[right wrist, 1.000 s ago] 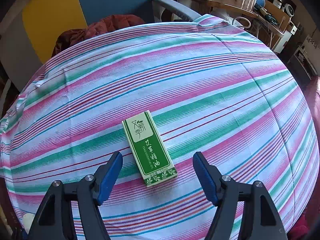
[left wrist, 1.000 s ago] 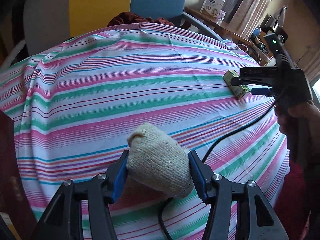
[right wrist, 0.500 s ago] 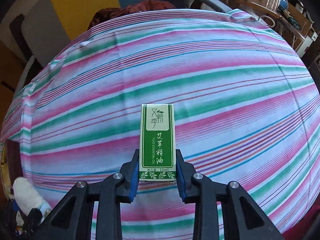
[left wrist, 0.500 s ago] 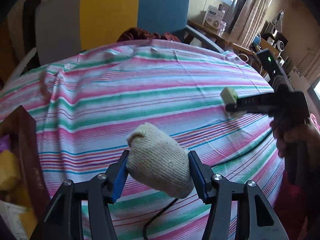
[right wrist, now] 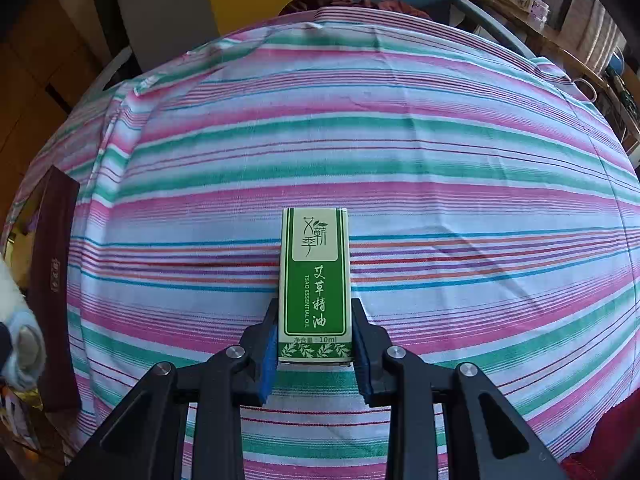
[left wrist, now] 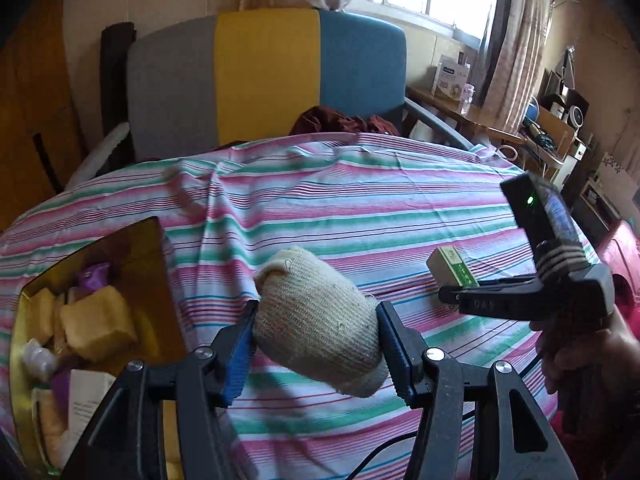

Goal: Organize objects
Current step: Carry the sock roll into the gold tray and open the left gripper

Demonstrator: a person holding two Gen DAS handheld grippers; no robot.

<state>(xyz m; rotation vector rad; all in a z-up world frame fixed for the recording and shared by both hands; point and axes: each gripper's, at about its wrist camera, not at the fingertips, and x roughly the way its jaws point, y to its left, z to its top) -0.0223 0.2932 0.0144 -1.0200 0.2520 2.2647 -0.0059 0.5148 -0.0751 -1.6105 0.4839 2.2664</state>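
Observation:
My left gripper (left wrist: 316, 340) is shut on a beige knitted sock roll (left wrist: 316, 320), held above the striped cloth. Its blue pads (left wrist: 240, 352) press the roll from both sides. My right gripper (right wrist: 314, 344) is shut on a green essential oil box (right wrist: 314, 280), lifted off the cloth and pointing away from me. In the left wrist view the right gripper (left wrist: 452, 292) shows at the right, held by a hand (left wrist: 580, 356), with the box (left wrist: 452, 268) sticking out of its tip. An open gold tin (left wrist: 24, 360) sits at the lower left, with yellow blocks and small items inside.
A striped cloth (right wrist: 360, 140) covers the table. The tin's dark lid (right wrist: 56, 292) stands at the cloth's left edge. Behind the table is a grey, yellow and blue chair (left wrist: 264, 72) with a dark red garment (left wrist: 340, 120). A cluttered desk (left wrist: 480, 116) stands at the far right. A black cable (left wrist: 380, 452) trails below.
The right gripper closed on the green box and lifted it off the cloth. Both grippers swung left with their loads, bringing the gold tin into the left wrist view.

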